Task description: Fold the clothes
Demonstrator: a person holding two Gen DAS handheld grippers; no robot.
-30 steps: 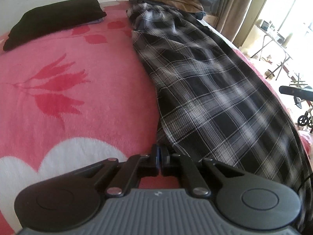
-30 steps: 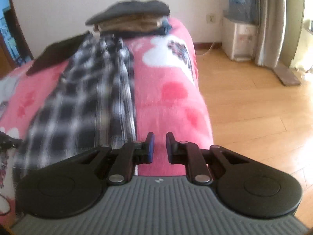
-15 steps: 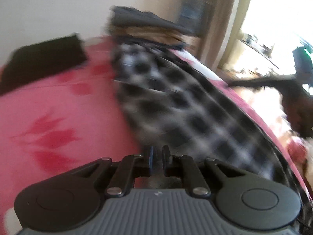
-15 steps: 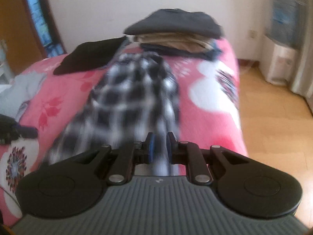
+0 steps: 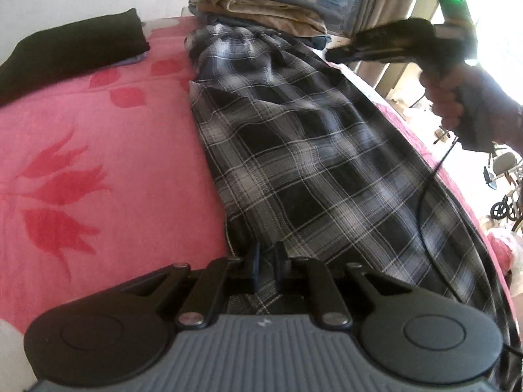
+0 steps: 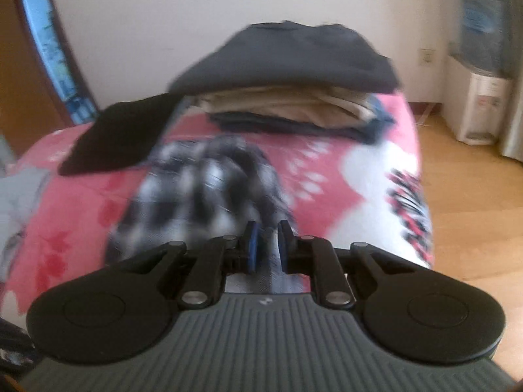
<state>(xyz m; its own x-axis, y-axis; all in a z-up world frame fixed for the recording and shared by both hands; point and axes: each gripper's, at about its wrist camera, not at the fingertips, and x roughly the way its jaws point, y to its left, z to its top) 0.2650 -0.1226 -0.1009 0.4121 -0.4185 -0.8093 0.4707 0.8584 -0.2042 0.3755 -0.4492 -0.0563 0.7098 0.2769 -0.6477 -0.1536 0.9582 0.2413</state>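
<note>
A black, grey and white plaid garment (image 5: 294, 150) lies lengthwise on a pink flowered blanket (image 5: 98, 150). My left gripper (image 5: 265, 254) is shut on its near hem, with plaid cloth between the narrow jaws. My right gripper (image 6: 265, 238) is shut on the other side of the garment (image 6: 202, 189), which looks bunched and blurred in front of it. In the left wrist view the right gripper (image 5: 340, 54) is held in a hand above the garment's far right edge.
A stack of folded clothes (image 5: 258, 3), dark grey over tan, sits at the bed's far end (image 6: 287, 65). A folded black garment (image 5: 75, 49) lies at the far left. Wooden floor (image 6: 474, 196) and a water dispenser (image 6: 477, 107) are to the right of the bed.
Both grippers have taken hold of the plaid garment and carried it toward the far end of the bed. The right gripper has swung left and now shows in the left wrist view.
</note>
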